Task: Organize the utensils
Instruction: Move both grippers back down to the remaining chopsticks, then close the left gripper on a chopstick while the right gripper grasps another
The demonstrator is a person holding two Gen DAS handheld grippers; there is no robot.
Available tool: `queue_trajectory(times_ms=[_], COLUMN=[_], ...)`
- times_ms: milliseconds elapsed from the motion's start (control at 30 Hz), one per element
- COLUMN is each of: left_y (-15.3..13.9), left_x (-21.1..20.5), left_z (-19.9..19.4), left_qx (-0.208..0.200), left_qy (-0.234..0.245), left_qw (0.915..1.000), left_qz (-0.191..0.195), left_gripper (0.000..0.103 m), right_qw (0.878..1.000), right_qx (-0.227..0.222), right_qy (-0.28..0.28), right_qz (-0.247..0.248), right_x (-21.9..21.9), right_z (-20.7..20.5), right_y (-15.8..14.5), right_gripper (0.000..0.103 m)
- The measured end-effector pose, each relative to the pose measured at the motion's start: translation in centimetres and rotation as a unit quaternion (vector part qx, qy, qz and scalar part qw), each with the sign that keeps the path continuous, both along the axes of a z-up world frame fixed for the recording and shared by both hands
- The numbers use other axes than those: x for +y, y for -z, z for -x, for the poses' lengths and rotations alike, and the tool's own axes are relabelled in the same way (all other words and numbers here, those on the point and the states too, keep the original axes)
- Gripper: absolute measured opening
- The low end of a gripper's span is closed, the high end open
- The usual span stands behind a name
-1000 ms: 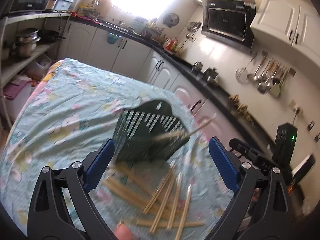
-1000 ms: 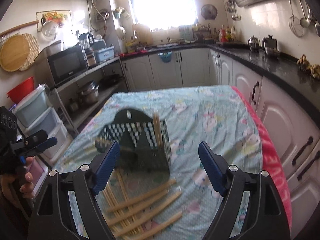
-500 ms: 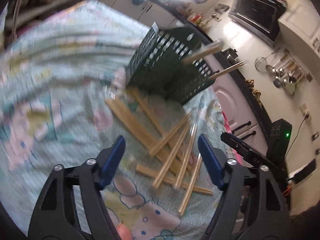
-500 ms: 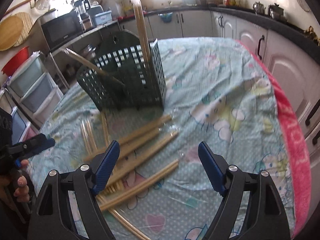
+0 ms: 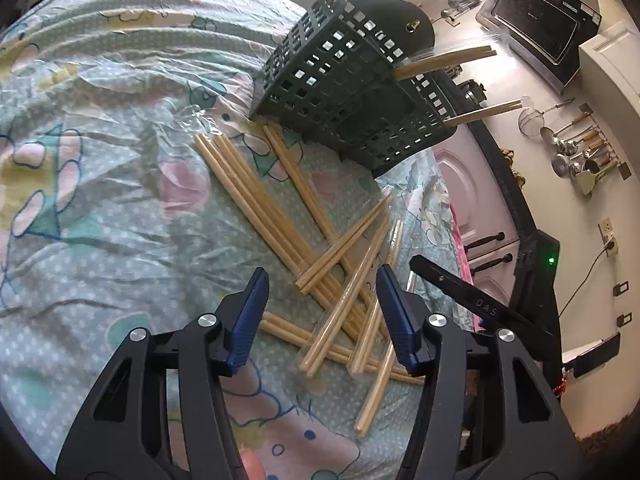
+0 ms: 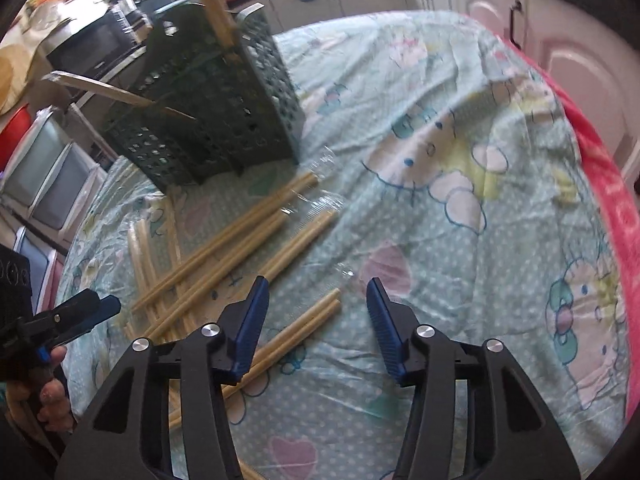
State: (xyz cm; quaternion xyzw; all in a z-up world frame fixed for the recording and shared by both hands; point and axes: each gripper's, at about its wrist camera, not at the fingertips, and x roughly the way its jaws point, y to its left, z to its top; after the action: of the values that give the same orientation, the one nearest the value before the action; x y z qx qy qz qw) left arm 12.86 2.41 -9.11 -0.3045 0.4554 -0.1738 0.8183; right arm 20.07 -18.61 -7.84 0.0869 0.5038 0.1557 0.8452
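A dark green slotted basket [image 5: 352, 92] stands on the flowered cloth, with two wrapped chopstick pairs [image 5: 444, 60] poking out of it. Several more wrapped chopstick pairs [image 5: 280, 216] lie crossed on the cloth in front of it. My left gripper [image 5: 322, 276] hovers low over the near end of that pile. Its jaws are closing, chopsticks lie below the gap, and the pads touch nothing. My right gripper [image 6: 317, 286] hangs over one chopstick pair [image 6: 304, 328]. Its jaws are closing too, with the pads clear of it. The right wrist view shows the basket [image 6: 208, 112] at upper left.
The cloth-covered table [image 6: 460, 208] ends in a pink edge [image 6: 604, 184] on the right, with cabinet doors beyond. A hand [image 6: 52, 392] holds the other gripper at the left edge of the right wrist view. Hanging ladles [image 5: 576, 152] and an oven [image 5: 540, 24] line the wall.
Both grippers have dropped toward the cloth and tilted down onto the loose chopsticks. Both pairs of jaws have narrowed. The basket and chopsticks have not moved.
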Motion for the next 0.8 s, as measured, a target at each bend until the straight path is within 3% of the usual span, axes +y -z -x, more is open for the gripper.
queue_trajectory(times_ms=[133,300,400,467,633,800], left_y=[0.9,1.6,1.6,1.7,1.9,1.4], left_x=[-0.4,-0.7,-0.7,-0.7,0.0,0.6], left_z=[-0.7,-1.2,-1.4,-1.5,-1.4,-0.8], left_qx=[0.018,0.028,0.029,0.030,0.029,0.018], left_qy=[0.005,0.005,0.005,0.005,0.010,0.022], left_qw=[0.9998,0.9995,0.9995,0.9993,0.9994,0.9996], left_qz=[-0.005,-0.011,-0.013,-0.022,-0.013,-0.001], left_gripper=[0.045,0.036,0.029,0.016,0.009,0.005], right_qw=[1.000,0.999,0.998,0.998,0.998,0.997], right_qx=[0.010,0.022,0.025,0.027,0.028,0.026], right_qy=[0.008,0.024,0.031,0.038,0.051,0.056], right_qz=[-0.016,-0.035,-0.038,-0.042,-0.033,-0.036], right_x=[-0.4,-0.8,-1.0,-1.1,-1.5,-2.0], right_z=[-0.3,-0.9,-1.3,-1.5,-1.7,-1.5], right_y=[0.3,0.5,0.6,0.7,0.8,1.0], right_gripper=[0.045,0.042,0.038,0.037,0.020,0.014])
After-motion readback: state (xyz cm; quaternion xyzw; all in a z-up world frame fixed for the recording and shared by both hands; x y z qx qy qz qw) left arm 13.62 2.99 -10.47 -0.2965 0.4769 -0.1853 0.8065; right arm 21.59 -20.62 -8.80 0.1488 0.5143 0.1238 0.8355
